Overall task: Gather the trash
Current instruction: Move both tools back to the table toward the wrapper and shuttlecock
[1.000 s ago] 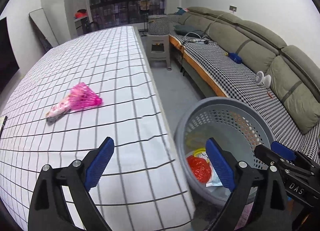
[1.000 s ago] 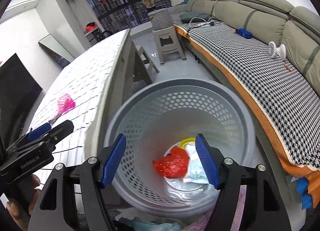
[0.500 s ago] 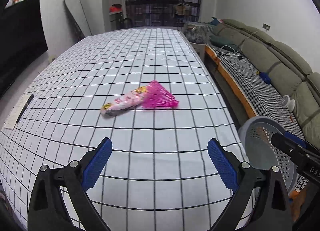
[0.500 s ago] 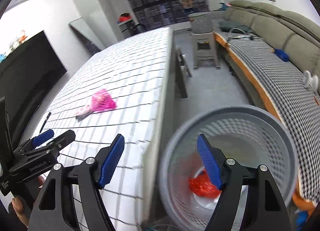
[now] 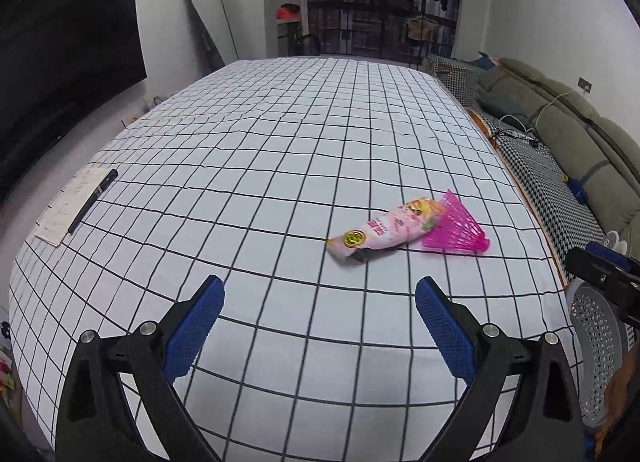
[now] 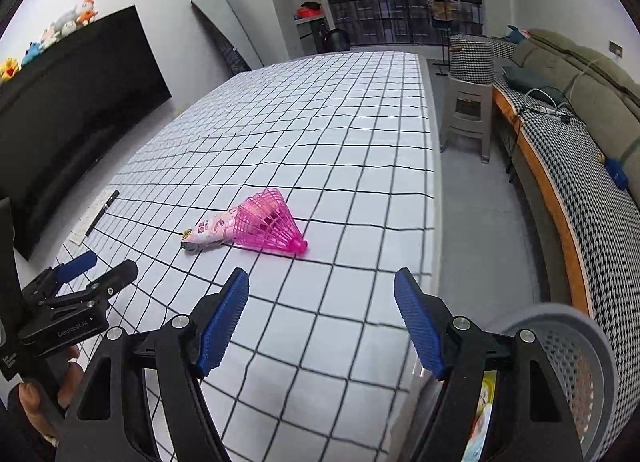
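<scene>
The left gripper (image 5: 319, 318) hovered spread wide and empty over the table covered in white cloth with a black grid (image 5: 280, 150). The right gripper (image 6: 321, 314) was likewise released, holding nothing. On that table, near its right edge, lay a pink printed snack wrapper (image 5: 374, 234) touching a pink plastic mesh cone (image 5: 458, 228). The grey perforated plastic basket (image 6: 576, 346) stood just beside the table's right edge.

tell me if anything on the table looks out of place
Yes: a pink snack wrapper lies crumpled on the checked tablecloth, touching a pink plastic shuttlecock tipped on its side. Both lie loose near the table's right edge, outside the grey basket.
</scene>
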The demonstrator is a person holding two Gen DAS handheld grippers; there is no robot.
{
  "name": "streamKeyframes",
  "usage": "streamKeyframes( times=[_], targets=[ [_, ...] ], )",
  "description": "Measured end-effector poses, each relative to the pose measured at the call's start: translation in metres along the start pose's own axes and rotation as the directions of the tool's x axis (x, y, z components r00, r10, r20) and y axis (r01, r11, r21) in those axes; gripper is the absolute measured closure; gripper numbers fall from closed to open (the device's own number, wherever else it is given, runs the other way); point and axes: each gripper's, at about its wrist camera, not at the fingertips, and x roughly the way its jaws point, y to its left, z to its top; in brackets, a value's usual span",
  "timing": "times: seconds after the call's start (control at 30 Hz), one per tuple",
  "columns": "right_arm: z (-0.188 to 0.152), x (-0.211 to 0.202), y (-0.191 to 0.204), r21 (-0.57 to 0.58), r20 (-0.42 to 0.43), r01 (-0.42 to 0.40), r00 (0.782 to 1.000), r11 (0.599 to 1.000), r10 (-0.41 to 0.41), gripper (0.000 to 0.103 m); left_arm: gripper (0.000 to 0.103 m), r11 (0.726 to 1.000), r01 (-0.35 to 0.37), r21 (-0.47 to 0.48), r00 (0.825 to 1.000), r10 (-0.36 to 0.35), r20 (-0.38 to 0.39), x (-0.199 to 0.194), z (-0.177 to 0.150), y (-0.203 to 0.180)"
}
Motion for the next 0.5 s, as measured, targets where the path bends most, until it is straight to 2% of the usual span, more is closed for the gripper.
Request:
streamKeyframes(
  times=[0.3,0.5],
  targets=[
    [0.024,0.042,0.012,-0.058,-0.046,0.010,0.999,0.998,-0.013,0.031,0.009,0.999,-0.032,-0.015,0.999,0.032,-0.009,0.038,0.013,0.024],
    [0.032,0.063,0.013,-0.086,-0.080,0.000,0.997,0.996,-0.007,0.031,0.009,0.999,-0.022,-0.031,0.999,0.021,-0.031,0.050,0.011,0.030]
  ],
)
